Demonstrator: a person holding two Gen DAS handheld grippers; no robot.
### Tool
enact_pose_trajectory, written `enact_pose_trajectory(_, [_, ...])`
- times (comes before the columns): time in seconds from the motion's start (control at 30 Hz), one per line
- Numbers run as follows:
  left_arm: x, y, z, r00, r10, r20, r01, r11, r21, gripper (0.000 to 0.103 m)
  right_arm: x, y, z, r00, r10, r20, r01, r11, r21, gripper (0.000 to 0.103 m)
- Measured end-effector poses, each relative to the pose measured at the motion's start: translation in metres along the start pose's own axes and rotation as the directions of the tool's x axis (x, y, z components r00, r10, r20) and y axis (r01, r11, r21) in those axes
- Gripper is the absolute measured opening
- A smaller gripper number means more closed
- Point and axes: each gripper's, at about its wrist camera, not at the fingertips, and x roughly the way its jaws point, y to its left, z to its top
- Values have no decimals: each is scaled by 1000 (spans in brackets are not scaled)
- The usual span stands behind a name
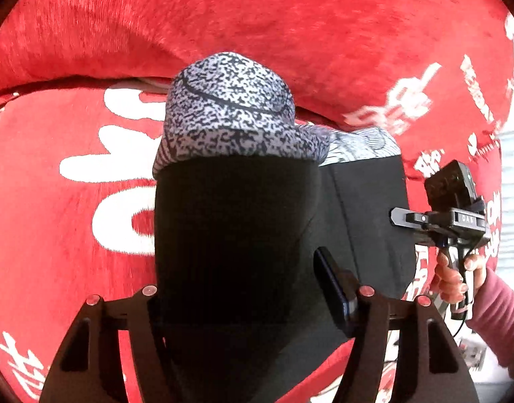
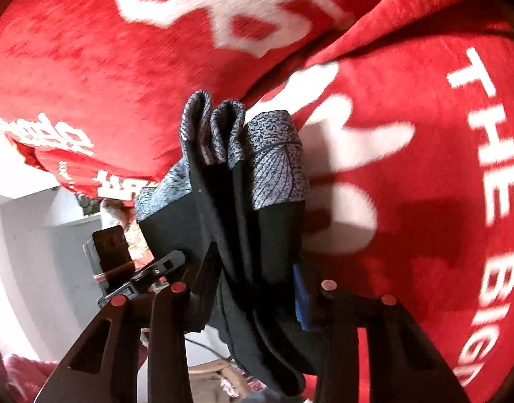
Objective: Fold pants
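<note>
Red plush blanket with big white lettering fills nearly everything, rumpled into a deep crease behind the work, and a pale wall shows off beyond its edge. Your pants, black with a speckled grey-and-white waistband, are bunched in thick layers above that red surface. Your left gripper is clamped on the black fabric, cloth packed between its fingers. Your right gripper is gripping the pants too, folds stacked upright in its jaws, the speckled band pointing away from you. From the left camera your right hand shows at the blanket's edge, wrapped round the handle, pink sleeve trailing.
</note>
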Motion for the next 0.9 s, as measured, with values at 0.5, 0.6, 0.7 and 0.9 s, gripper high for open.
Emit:
enact_pose_trajectory(0.5, [-14,35,-79,986,145,-82,-140,988,66,68,25,-11,-103,997,-70,-17,70,997,17,42])
enact_pose_trajectory(0.6, [-17,42,-88,977,211,-4,-211,976,59,77,28,-15,-106,989,-148,17,148,989,-11,46])
enact_pose_trajectory(0.7, [-24,55,-91,965,263,17,-263,965,3,92,26,-16,-103,976,-214,34,214,977,2,52])
enact_pose_trajectory(0.9, [-46,61,-108,928,372,19,-372,928,-16,95,19,3,-110,913,-404,47,405,914,-2,59])
